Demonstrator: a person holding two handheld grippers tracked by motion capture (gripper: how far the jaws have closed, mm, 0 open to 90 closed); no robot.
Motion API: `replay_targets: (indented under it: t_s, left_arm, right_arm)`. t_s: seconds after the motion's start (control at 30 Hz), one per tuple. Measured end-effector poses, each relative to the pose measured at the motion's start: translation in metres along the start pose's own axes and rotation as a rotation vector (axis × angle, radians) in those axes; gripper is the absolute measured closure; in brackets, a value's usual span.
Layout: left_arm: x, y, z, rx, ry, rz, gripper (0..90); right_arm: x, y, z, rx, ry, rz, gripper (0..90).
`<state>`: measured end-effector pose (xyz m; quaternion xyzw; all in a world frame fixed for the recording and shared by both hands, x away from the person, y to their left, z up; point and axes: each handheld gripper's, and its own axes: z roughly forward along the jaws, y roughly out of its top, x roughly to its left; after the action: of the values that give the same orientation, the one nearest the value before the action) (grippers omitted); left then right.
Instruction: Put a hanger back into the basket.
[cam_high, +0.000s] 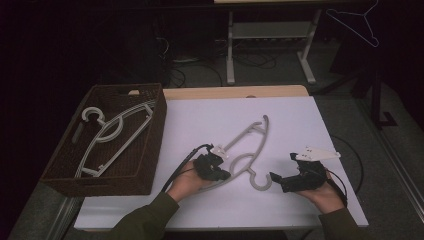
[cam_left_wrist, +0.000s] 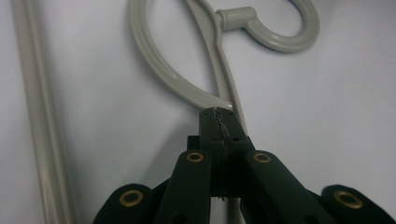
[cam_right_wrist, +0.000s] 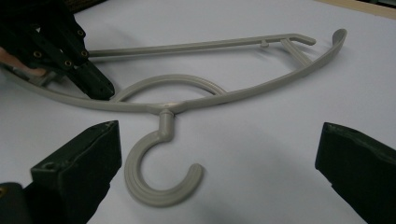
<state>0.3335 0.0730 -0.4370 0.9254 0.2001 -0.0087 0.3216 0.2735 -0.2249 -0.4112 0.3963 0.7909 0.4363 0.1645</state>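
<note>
High view: grey hanger (cam_high: 247, 145) flat on the white table (cam_high: 300, 125), near the basket (cam_high: 150, 150), hook toward the person. Left gripper (cam_high: 216, 172) clamped on the thin arm beside the inner loop; right gripper (cam_high: 280, 181) wide apart by the hook (cam_right_wrist: 156, 175). Probably light, stiff, slippery plastic; best pinched at the arm or neck.

hanger (cam_high: 248, 145) on table (cam_high: 210, 120), basket (cam_high: 150, 145) at its left.
</note>
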Motion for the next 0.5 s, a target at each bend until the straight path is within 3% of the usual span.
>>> replay_targets:
  t_s: [0.1,0.23,0.43,0.5]
  left_arm:
    - [0.004,-0.002,-0.005,-0.020,0.011,-0.011,90.0]
    - [0.013,-0.008,-0.027,-0.050,0.056,-0.020,90.0]
    - [0.031,-0.034,-0.058,-0.079,0.139,-0.086,90.0]
    - [0.034,-0.043,-0.062,-0.089,0.153,-0.127,90.0]
  right_arm:
    - [-0.001,0.001,0.001,0.006,-0.007,0.002,2.3]
    - [-0.003,0.004,0.002,0.003,-0.027,0.011,7.5]
    - [-0.007,0.014,0.014,0.039,-0.073,0.059,27.8]
    - [-0.010,0.019,0.022,0.067,-0.098,0.082,41.4]
